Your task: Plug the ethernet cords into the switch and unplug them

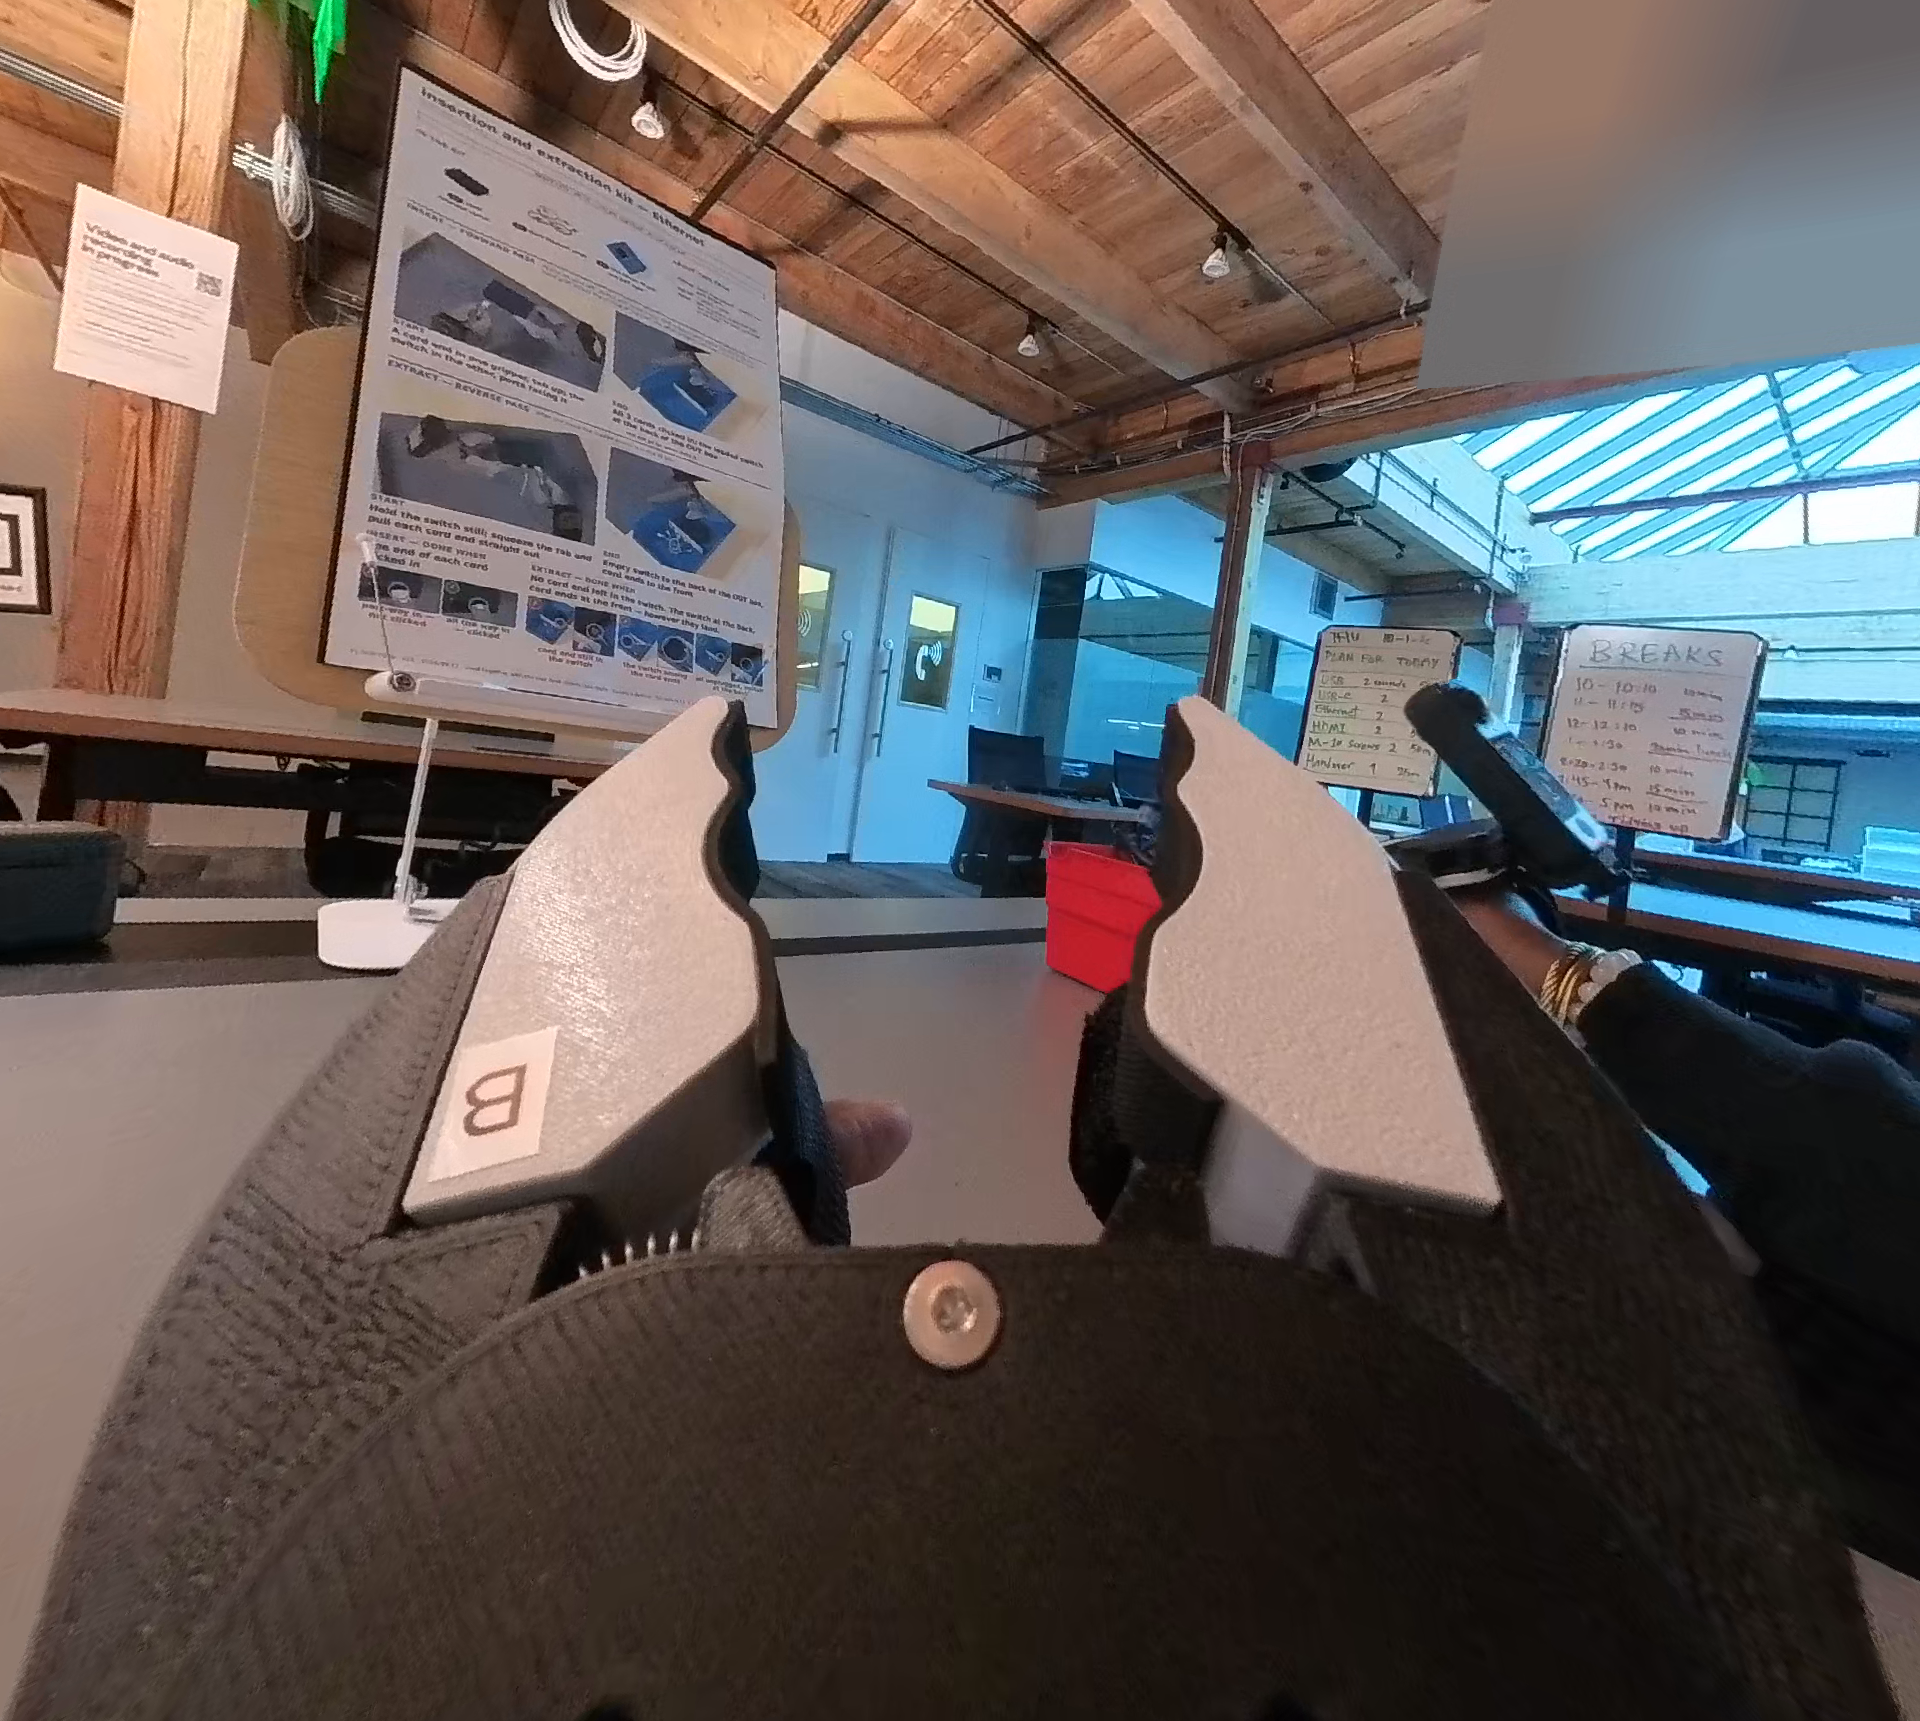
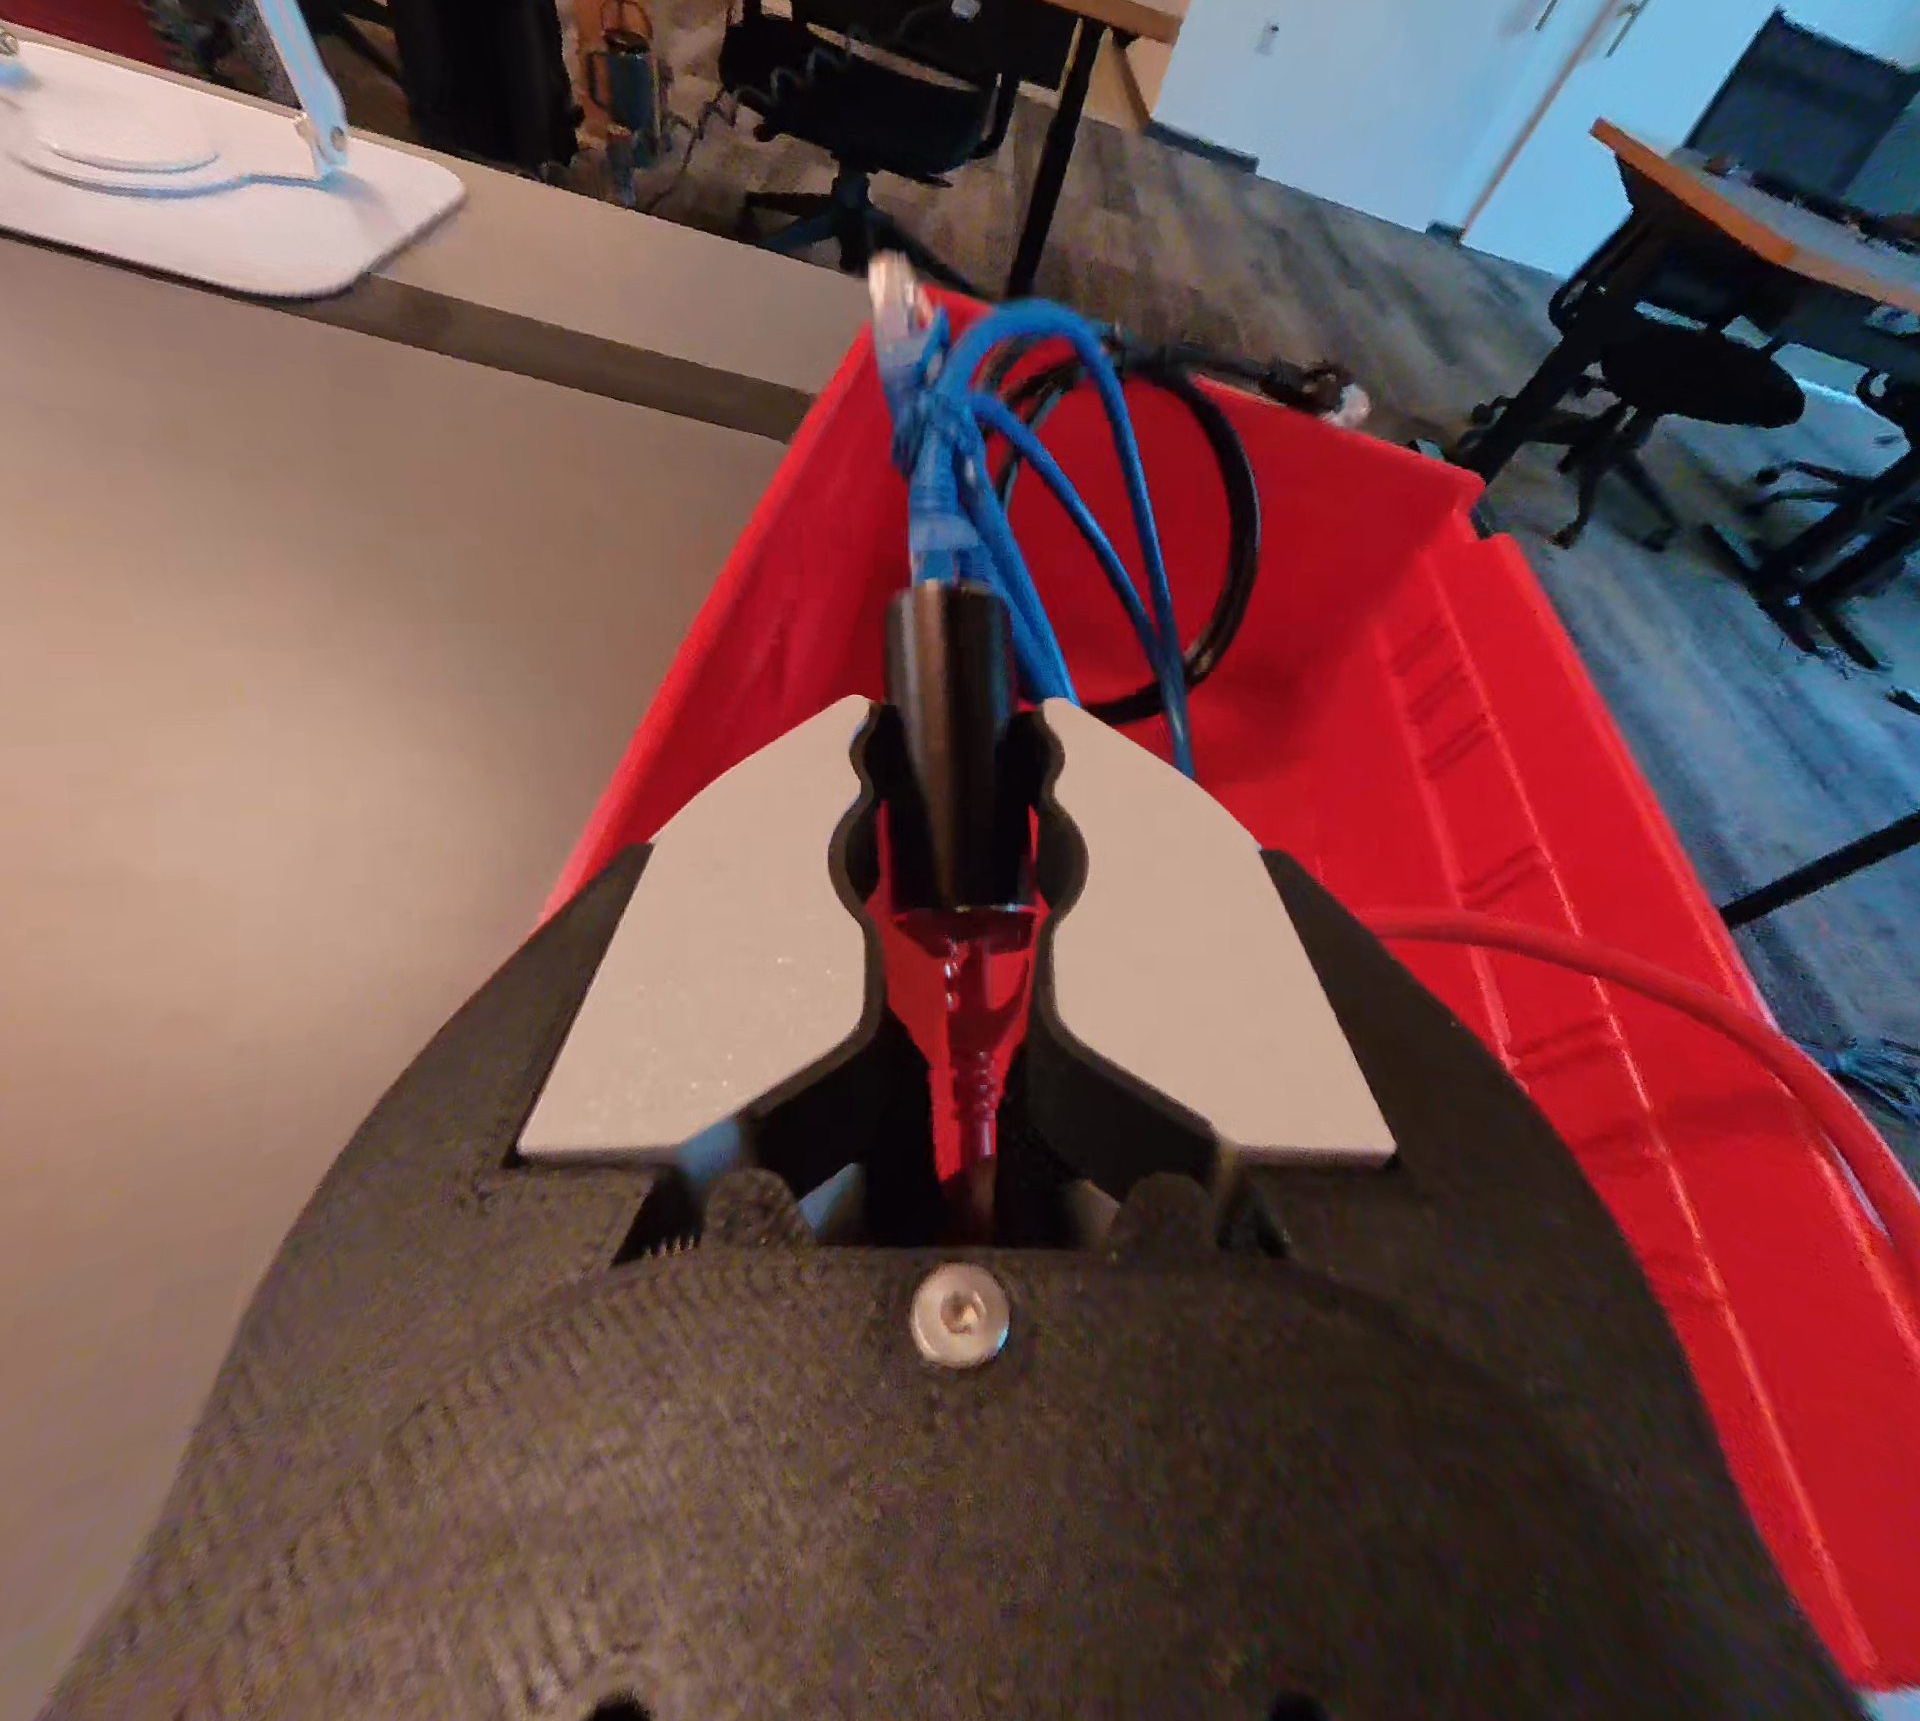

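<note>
My right gripper (image 2: 951, 721) is shut on a narrow black switch (image 2: 945, 663), held edge-on above a red bin (image 2: 1455, 736). A red cord (image 2: 1621, 975) has its boot (image 2: 971, 1006) set into the switch's near end, between my fingers. A blue cord (image 2: 940, 487) comes out of the far end and loops down into the bin; a clear plug (image 2: 894, 300) sticks up beyond it. A black cord (image 2: 1242, 528) loops behind the blue one. My left gripper (image 1: 956, 736) is open and empty, tilted up over the grey table (image 1: 156, 1152). A thumb tip (image 1: 868, 1136) shows between its fingers.
The red bin (image 1: 1091, 913) stands at the table's far right edge. An instruction poster (image 1: 582, 424) on a white stand (image 2: 208, 185) stands at the back of the table. A person's sleeved arm (image 1: 1766, 1100) reaches in from the right. Desks and office chairs stand beyond the table. The tips of one gripper are about 45 cm away from the tips of the other.
</note>
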Motion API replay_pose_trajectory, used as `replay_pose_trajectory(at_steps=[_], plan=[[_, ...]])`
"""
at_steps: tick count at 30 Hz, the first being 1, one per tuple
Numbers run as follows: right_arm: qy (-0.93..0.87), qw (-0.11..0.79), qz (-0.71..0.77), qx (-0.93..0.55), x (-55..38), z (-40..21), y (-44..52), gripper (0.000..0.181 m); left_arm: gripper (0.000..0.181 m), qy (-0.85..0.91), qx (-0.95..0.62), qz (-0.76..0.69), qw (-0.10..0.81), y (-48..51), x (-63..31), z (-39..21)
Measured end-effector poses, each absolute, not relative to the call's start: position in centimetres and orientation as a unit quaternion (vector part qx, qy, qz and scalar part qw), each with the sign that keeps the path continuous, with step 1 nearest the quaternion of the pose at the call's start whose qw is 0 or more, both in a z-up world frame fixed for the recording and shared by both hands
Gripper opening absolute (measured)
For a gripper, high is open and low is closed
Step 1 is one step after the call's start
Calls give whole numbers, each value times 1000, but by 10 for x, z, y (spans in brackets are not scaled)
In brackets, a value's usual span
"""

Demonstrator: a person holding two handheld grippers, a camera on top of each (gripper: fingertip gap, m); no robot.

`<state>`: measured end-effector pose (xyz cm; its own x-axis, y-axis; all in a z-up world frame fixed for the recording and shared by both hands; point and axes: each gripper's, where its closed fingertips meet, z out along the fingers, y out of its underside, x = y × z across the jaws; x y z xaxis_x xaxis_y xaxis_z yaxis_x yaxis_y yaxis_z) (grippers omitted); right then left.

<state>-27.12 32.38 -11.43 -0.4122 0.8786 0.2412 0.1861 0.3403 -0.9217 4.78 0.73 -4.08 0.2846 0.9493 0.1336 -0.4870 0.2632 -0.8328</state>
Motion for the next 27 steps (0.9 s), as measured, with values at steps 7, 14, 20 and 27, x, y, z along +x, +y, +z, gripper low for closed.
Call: replay_pose_trajectory(at_steps=[7, 14, 20, 27], plan=[[-590, 399, 624, -321, -247, -46, 315, 51, 74, -333, -350, 496, 722, 8, 46, -41], [-637, 289, 667, -256, -197, -19, 301, 45, 74, -335, -354, 497, 718, 8, 44, -43], [-812, 220, 465, -275, -191, -102, 295, 84, 75, -326, -342, 519, 712, 5, 47, -38], [-861, 197, 374, -283, -190, -144, 286, 22, 75, -339, -350, 508, 710, 5, 42, -42]])
